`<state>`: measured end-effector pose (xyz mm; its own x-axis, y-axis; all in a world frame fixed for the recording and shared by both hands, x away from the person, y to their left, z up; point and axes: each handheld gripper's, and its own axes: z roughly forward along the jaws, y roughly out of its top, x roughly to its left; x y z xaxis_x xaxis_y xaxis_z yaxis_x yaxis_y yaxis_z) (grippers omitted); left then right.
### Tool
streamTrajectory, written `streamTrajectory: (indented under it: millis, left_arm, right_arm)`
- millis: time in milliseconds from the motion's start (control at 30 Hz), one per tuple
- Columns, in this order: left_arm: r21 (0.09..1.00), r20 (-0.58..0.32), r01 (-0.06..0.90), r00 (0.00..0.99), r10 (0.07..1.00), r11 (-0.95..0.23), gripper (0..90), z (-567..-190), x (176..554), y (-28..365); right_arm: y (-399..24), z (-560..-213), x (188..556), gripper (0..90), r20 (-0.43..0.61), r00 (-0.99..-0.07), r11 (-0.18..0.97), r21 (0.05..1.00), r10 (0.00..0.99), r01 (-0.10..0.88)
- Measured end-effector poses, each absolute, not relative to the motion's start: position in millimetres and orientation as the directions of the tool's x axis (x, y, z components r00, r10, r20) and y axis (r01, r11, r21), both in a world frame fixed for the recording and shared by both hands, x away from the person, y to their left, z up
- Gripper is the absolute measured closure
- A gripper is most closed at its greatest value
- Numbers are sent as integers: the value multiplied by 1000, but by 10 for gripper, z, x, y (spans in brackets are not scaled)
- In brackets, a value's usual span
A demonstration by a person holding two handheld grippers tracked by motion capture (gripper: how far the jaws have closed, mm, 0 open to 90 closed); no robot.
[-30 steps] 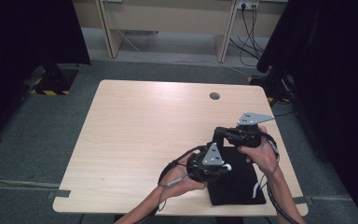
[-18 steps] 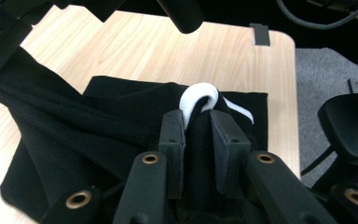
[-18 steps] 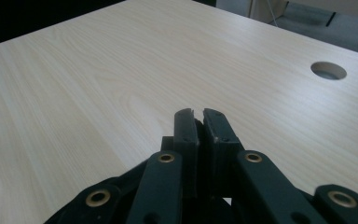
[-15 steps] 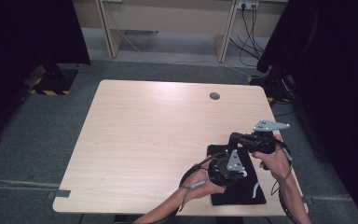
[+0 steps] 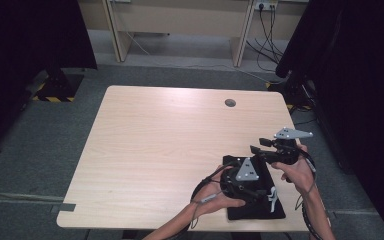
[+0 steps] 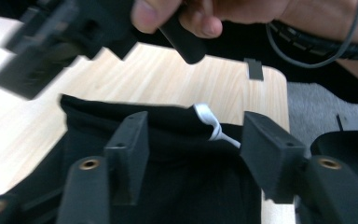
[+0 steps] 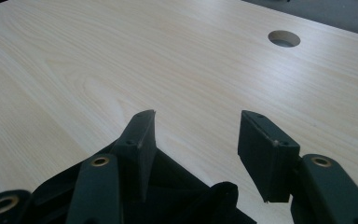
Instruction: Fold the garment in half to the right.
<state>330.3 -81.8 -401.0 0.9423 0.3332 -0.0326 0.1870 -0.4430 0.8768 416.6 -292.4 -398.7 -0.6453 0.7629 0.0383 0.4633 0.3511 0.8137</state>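
A folded black cloth [image 5: 254, 206] with a white drawstring [image 5: 272, 196] lies at the table's near right corner. My left gripper [image 5: 254, 190] hovers low over it. Its jaws have just been opening and now stand apart, with the cloth [image 6: 177, 140] and its drawstring [image 6: 209, 122] under the gap of the left gripper [image 6: 193, 130]; the pads do not press on the fabric. My right gripper [image 5: 256, 145] is beside the cloth's far edge and points left. Its jaws have also just been opening, and bare wood shows between the jaws of the right gripper [image 7: 196, 130].
The light wooden table [image 5: 170, 140] has a round cable hole [image 5: 230, 103] near its far edge, also seen as the hole [image 7: 284, 38] ahead of the right jaws. The table's right edge [image 5: 300, 165] runs close by the right hand. Grey carpet and dark curtains surround the table.
Both hands have shifted to the right and sunk a little toward the table. The cloth now lies spread flat at the near right corner, and both pairs of jaws stand apart.
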Motion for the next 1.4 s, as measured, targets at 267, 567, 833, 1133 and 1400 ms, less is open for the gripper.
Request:
streamTrajectory:
  millis: [267, 567, 833, 1133, 1400]
  left_arm:
    - [830, -21, 274, 885, 465, -485, 287, -4283, 3304, -518]
    - [754, 27, 328, 851, 525, -569, 188, -4691, 3297, -556]
    - [755, 28, 334, 843, 537, -565, 196, -4746, 3263, -491]
    - [752, 46, 335, 831, 554, -567, 219, -4736, 3229, -442]
    - [752, 28, 347, 833, 552, -561, 201, -4729, 3244, -409]
  right_arm:
    - [-2934, -4137, 4168, 414, 14, -602, 388, 753, 798, 532]
    - [-2912, -4386, 4262, 583, 2, -591, 447, 651, 807, 613]
    - [-3011, -4227, 4226, 849, -22, -637, 464, 704, 770, 537]
    - [-3193, -4477, 4227, 822, 27, -589, 400, 708, 808, 582]
    - [-3291, -4637, 4201, 546, 65, -506, 313, 715, 860, 625]
